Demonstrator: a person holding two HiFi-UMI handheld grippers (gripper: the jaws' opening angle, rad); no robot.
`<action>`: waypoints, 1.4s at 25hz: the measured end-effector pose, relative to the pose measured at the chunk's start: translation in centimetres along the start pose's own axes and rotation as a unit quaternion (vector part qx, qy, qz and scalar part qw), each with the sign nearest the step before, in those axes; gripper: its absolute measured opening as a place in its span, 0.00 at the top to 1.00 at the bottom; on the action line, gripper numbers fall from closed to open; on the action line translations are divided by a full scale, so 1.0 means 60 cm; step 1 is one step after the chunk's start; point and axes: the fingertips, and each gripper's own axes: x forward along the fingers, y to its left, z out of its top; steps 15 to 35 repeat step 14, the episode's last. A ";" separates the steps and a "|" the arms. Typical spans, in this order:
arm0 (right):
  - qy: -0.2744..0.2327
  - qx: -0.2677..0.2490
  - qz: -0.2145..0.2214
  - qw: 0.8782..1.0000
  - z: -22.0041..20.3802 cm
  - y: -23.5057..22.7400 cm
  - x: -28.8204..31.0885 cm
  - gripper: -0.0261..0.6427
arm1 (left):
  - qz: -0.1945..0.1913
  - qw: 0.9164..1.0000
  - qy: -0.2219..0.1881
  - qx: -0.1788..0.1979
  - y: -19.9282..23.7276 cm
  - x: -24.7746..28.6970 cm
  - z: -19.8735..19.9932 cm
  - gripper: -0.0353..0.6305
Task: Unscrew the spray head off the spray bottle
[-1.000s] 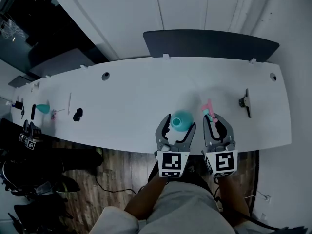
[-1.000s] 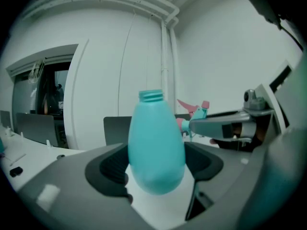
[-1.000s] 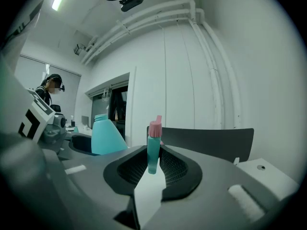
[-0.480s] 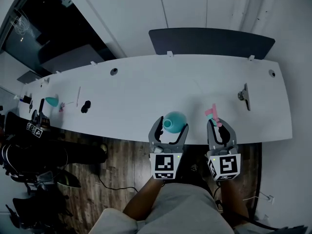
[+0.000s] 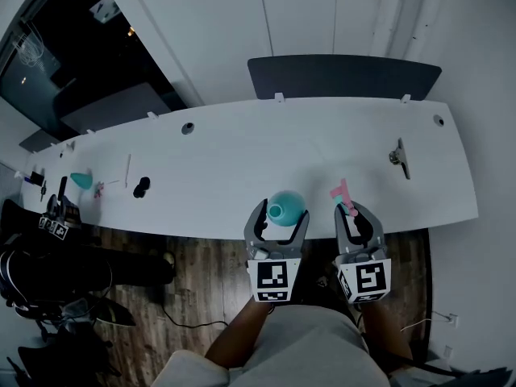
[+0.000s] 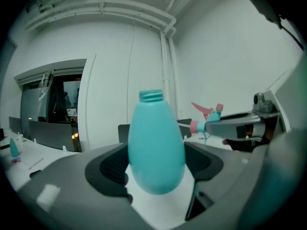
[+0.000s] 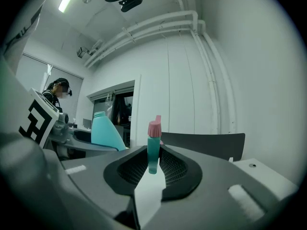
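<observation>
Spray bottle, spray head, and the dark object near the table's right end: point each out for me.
spray bottle (image 6: 156,147): left gripper view, middle of its teal body.
spray head (image 7: 153,153): right gripper view, teal stem below the pink tip.
dark object (image 5: 399,158): head view, its middle.

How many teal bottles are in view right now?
2. One teal bottle, neck bare, is clamped in the left gripper; a second teal bottle sits at the table's far left end. More may be hidden.
</observation>
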 end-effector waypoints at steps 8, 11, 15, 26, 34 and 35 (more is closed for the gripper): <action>0.004 -0.012 0.004 1.000 0.002 0.029 -0.002 0.86 | -0.010 1.000 -0.012 -0.007 0.003 -0.013 0.006 0.41; 0.006 -0.014 0.006 1.000 0.003 0.036 -0.004 0.86 | -0.012 1.000 -0.009 -0.008 0.001 -0.019 0.003 0.41; 0.009 -0.011 0.006 1.000 0.001 0.047 -0.012 0.86 | -0.014 1.000 -0.002 -0.007 -0.001 -0.032 -0.004 0.41; 0.009 -0.011 0.006 1.000 0.001 0.047 -0.012 0.86 | -0.014 1.000 -0.002 -0.007 -0.001 -0.032 -0.004 0.41; 0.009 -0.011 0.006 1.000 0.001 0.047 -0.012 0.86 | -0.014 1.000 -0.002 -0.007 -0.001 -0.032 -0.004 0.41; 0.009 -0.011 0.006 1.000 0.001 0.047 -0.012 0.86 | -0.014 1.000 -0.002 -0.007 -0.001 -0.032 -0.004 0.41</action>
